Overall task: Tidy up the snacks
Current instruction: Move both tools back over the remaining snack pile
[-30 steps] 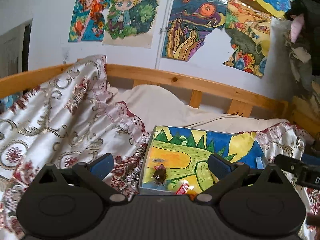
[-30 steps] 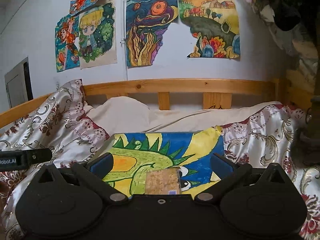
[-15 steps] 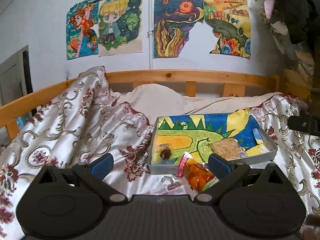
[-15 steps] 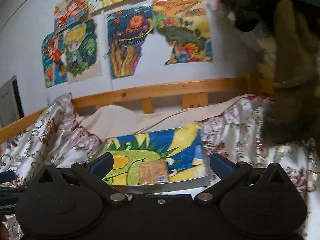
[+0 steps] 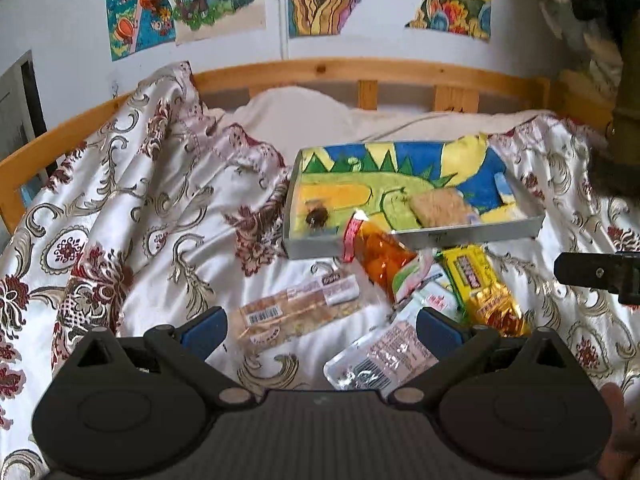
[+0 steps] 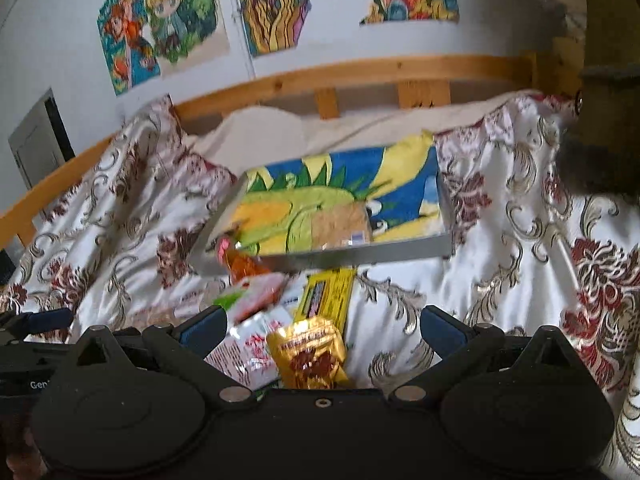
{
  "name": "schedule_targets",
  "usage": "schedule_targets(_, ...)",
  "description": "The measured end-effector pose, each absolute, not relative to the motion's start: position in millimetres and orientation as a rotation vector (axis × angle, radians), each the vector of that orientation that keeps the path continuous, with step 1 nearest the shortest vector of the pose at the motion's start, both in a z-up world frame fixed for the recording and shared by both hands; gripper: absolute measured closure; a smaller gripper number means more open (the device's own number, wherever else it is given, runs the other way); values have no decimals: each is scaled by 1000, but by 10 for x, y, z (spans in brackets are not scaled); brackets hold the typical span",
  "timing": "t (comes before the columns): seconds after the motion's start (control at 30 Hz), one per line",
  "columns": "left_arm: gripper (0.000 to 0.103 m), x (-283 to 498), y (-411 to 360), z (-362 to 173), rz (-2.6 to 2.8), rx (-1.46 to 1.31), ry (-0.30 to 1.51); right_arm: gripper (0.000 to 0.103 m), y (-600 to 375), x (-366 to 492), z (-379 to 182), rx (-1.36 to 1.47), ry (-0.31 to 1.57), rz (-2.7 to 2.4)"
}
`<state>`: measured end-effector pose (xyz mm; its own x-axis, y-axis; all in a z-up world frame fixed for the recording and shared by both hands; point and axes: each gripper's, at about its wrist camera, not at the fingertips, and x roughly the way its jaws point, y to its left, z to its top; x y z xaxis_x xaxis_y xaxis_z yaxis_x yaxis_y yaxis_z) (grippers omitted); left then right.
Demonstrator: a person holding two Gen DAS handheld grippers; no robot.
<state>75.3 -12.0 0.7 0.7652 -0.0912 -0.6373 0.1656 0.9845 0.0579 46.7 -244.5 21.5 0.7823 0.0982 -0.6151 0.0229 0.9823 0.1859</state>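
We record, left to right, the left gripper (image 5: 322, 330) spread wide and empty over a clear-wrapped biscuit pack (image 5: 298, 312) at lower centre, loose snack packets below the shallow grey dinosaur-painted tray (image 5: 472, 236) at centre, and the right gripper (image 6: 324, 330) equally wide, holding nothing.

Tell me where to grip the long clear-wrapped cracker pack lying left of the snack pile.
Judging from the left wrist view, take the cracker pack across its narrow width near the middle, coming from above with the left hand-held gripper. It lies flat on the bedspread, long axis slanting left to right, apart from the other packets.
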Motion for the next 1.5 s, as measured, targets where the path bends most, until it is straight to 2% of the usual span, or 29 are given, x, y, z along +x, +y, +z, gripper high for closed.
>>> schedule_targets(0.8,0,1011,-82,-254,-185,105,963,1,-2428,737,-113,227,930,115)
schedule_targets(1.1,0,1177,-95,-289,-294,99,1078,1,-2404,748,-133,206,938,105)
schedule_targets(1.27,0,1205,-167,-291,-337,197,1049,1,-2392,768,-133,181,927,85)
schedule_targets(1.5,0,1245,-175,-322,-358,188,1052,1,-2375,774,-96,147,897,74)
